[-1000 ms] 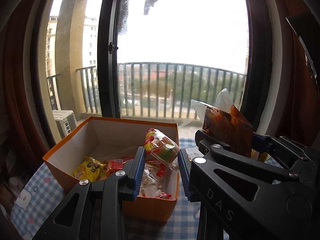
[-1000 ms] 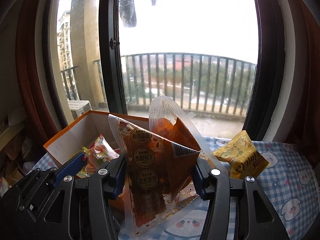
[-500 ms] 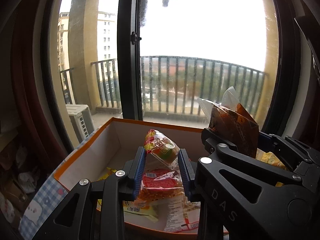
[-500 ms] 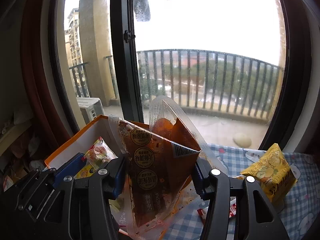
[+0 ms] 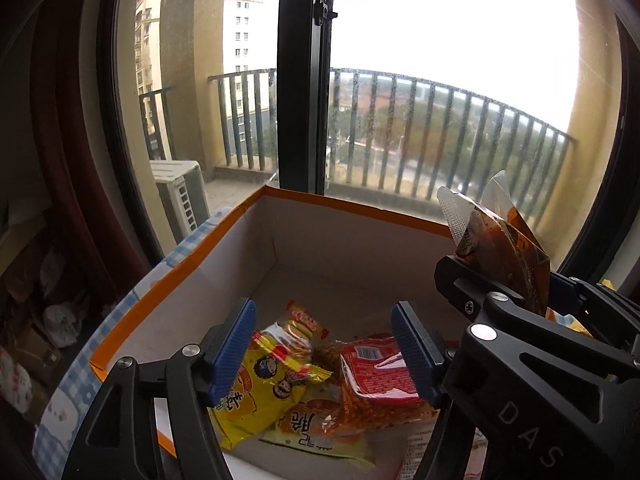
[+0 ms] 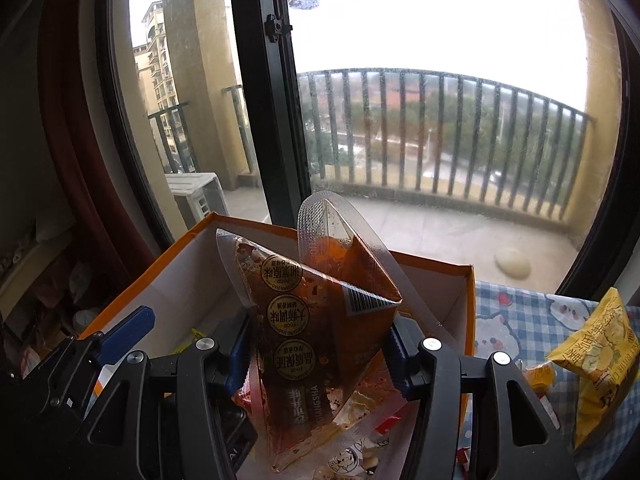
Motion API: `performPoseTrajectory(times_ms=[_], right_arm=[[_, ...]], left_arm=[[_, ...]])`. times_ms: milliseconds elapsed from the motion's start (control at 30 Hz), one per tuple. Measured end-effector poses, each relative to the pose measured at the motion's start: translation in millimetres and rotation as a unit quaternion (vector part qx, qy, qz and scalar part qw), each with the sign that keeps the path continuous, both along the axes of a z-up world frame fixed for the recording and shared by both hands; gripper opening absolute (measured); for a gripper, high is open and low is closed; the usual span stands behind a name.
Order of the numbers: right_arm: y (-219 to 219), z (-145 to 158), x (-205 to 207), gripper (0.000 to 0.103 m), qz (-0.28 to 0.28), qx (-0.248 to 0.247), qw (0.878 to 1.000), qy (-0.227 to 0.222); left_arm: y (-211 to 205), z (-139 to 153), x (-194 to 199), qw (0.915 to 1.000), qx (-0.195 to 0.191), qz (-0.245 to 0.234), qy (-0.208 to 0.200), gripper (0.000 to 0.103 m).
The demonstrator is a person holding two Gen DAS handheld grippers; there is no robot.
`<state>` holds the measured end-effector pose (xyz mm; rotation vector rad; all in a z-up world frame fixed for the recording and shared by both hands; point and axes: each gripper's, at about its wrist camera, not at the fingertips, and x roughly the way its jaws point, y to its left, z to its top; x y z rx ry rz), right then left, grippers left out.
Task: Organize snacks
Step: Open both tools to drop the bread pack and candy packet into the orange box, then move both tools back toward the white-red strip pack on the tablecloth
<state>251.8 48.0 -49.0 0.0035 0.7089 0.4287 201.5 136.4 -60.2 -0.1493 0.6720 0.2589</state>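
Left gripper (image 5: 324,344) opening empty over the box (image 5: 352,216); right gripper (image 6: 320,354) pinches the sauce pouch (image 6: 316,320) above it, to drop in.

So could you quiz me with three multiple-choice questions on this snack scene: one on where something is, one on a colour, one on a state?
1. Where is the yellow cartoon-face packet?
A. Inside the box
B. On the balcony floor
C. Hanging from the window handle

2. What colour is the box rim?
A. Green
B. Orange
C. Purple

3. What is the right tool doing?
A. Hanging empty
B. Gripping a drinking glass
C. Gripping a brown sauce pouch

Answers: 1 A, it lies among other packets on the box floor, under the left tool, whose jaws are opening with nothing between them. 2 B, the top edge is orange. 3 C, the pouch stands clamped between its pads.
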Motion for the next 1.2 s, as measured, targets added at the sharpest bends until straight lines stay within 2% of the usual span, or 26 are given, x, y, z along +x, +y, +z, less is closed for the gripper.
performPoseTrajectory(times_ms=[100,200,300,500,733,933,1200], right_arm=[[1,-1,5,0.064,0.014,0.008,1.0,0.015],[6,-3,8,0.073,0.037,0.003,0.999,0.032],[10,-2,4,0.08,0.037,-0.015,0.999,0.026],[-1,7,-3,0.094,0.033,0.004,0.999,0.006],[-10,12,-16,0.095,0.034,0.0,0.999,0.004],[-16,21,-37,0.095,0.037,-0.015,0.999,-0.015],[-38,35,-63,0.095,0.036,-0.009,0.999,-0.024]], left_arm=[[2,2,4,0.9998,-0.016,-0.002,0.01,0.078],[-4,3,2,0.9998,-0.01,-0.003,0.016,0.082],[-5,3,-1,0.9997,-0.01,-0.006,0.02,0.084],[-2,5,-6,0.9995,-0.018,-0.002,0.025,0.085],[-10,16,-28,0.9997,-0.02,-0.015,0.006,0.087],[-22,22,-44,0.9994,-0.016,-0.03,-0.005,0.088],[-42,39,-70,0.9983,-0.011,-0.052,-0.025,0.092]])
